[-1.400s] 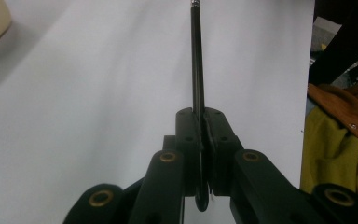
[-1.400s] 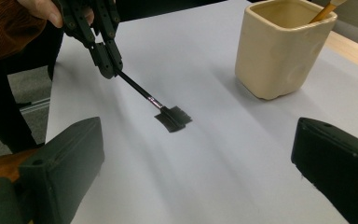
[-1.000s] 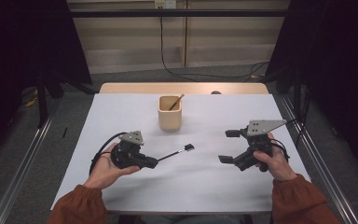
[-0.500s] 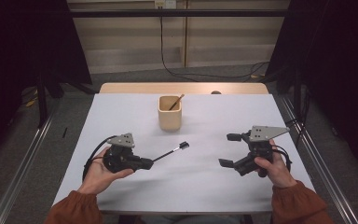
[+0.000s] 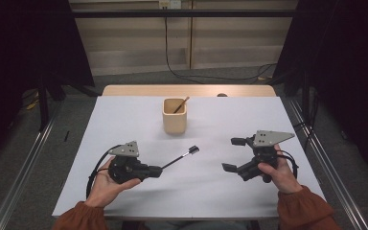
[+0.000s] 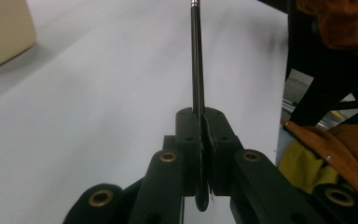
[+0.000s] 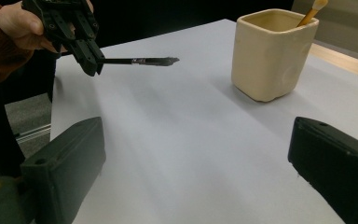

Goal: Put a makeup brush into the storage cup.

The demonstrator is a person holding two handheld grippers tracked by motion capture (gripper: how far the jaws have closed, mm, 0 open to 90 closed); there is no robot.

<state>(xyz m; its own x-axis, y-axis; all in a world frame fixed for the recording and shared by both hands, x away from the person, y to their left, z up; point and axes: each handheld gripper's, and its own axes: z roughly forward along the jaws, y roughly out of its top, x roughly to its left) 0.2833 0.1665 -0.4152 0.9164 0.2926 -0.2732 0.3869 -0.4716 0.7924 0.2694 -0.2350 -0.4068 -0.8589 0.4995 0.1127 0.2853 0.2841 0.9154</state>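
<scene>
The left gripper [image 5: 155, 170] has its jaws pressed together on the handle end of a thin black brush [image 5: 179, 157], which sticks out level from the pads and points toward the cream cup [image 5: 174, 116], its dark tip held above the white table [image 5: 124, 120] and well short of the cup. In the left gripper view the brush [image 6: 196, 60] runs straight up from between the two clamped pads. The right gripper [image 5: 235, 154], on the other side of the cup and nearer the person, holds its jaws wide apart with nothing between them. Inside the cup a wooden-handled brush [image 5: 182, 104] leans against the rim.
</scene>
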